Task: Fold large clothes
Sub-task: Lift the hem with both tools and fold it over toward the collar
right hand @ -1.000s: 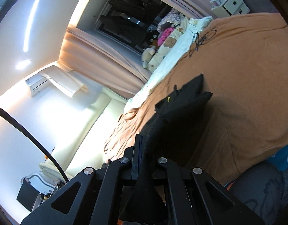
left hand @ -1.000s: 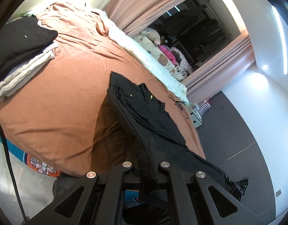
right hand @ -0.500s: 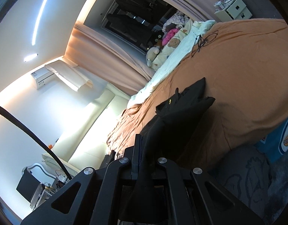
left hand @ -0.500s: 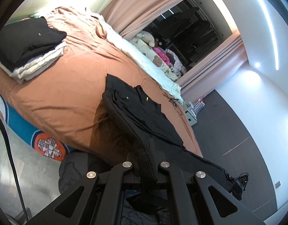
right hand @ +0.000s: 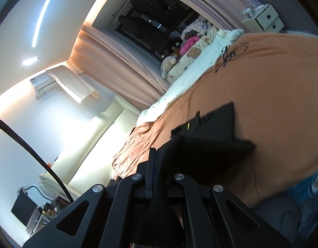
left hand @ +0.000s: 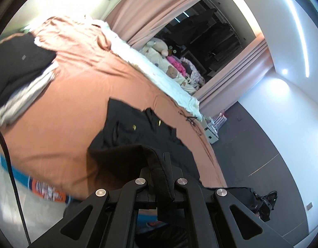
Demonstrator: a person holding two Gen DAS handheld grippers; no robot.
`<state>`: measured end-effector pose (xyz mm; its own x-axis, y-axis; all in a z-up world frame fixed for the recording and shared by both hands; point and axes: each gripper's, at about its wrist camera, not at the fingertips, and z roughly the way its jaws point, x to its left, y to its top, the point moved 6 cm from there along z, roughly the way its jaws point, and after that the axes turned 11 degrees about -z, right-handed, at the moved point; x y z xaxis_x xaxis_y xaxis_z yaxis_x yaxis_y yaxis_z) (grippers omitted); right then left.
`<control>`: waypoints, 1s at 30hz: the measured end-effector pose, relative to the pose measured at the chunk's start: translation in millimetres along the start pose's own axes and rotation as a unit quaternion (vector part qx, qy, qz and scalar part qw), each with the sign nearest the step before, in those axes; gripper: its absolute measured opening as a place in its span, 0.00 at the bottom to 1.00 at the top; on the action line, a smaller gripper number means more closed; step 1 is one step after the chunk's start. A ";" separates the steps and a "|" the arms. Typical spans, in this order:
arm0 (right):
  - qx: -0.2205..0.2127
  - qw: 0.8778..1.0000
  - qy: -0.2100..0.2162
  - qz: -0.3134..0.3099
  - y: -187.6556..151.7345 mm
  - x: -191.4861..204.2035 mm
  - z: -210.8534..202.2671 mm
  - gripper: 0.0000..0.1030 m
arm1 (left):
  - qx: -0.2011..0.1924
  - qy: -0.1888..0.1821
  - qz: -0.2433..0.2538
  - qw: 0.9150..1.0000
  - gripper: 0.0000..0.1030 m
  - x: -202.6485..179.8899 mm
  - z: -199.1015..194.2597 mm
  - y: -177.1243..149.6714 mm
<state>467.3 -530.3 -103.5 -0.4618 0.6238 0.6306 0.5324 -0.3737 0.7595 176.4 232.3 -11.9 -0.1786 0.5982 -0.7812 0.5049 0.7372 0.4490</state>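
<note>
A large black garment (left hand: 138,130) lies partly on the orange-brown bed (left hand: 76,95), its far end with small yellow tags flat on the cover. My left gripper (left hand: 162,165) is shut on a thick hemmed edge of it, and the cloth arches up from the bed to the jaws. In the right wrist view the same black garment (right hand: 212,132) rises from the bed (right hand: 272,95) to my right gripper (right hand: 156,161), which is shut on another edge. Cloth hangs down below both grippers.
A stack of folded clothes (left hand: 20,72), black on pale, sits on the bed at the left. A white quilt (left hand: 159,76) with soft toys runs along the bed's far side. A black cable (right hand: 231,55) lies on the cover. A patterned rug (left hand: 47,192) shows below the bed's edge.
Both grippers have moved forward over the bed with the garment. The held edge, stretched taut before, now arches slack over the part on the bed.
</note>
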 end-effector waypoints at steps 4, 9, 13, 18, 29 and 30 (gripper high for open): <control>-0.001 1.000 -0.008 -0.016 30.0 1.3 37.5 0.00 | -0.002 0.001 0.022 1.000 0.02 -24.6 23.2 35.9; -0.003 1.000 -0.013 -0.024 57.9 -2.1 81.1 0.00 | -0.003 0.011 0.039 0.999 0.02 -44.5 56.2 75.3; 0.001 0.999 -0.023 -0.025 69.3 -9.7 107.3 0.00 | -0.004 0.019 0.042 0.999 0.02 -49.2 82.9 101.7; 0.015 0.999 -0.038 -0.022 77.2 -13.6 140.0 0.00 | 0.009 0.034 0.035 0.999 0.02 -40.9 125.8 124.6; 0.045 0.997 -0.062 -0.011 95.5 -19.5 205.8 0.00 | 0.031 0.074 0.015 0.997 0.02 -1.3 205.5 159.4; 0.048 0.997 -0.064 -0.009 96.2 -21.6 211.2 0.00 | 0.034 0.077 0.011 0.996 0.02 4.4 214.1 162.4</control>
<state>678.4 -434.7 -77.8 -0.3805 0.7149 0.5866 0.5933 -0.2978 0.7478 438.5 287.3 -35.2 -0.2913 0.6597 -0.6928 0.5655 0.7028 0.4315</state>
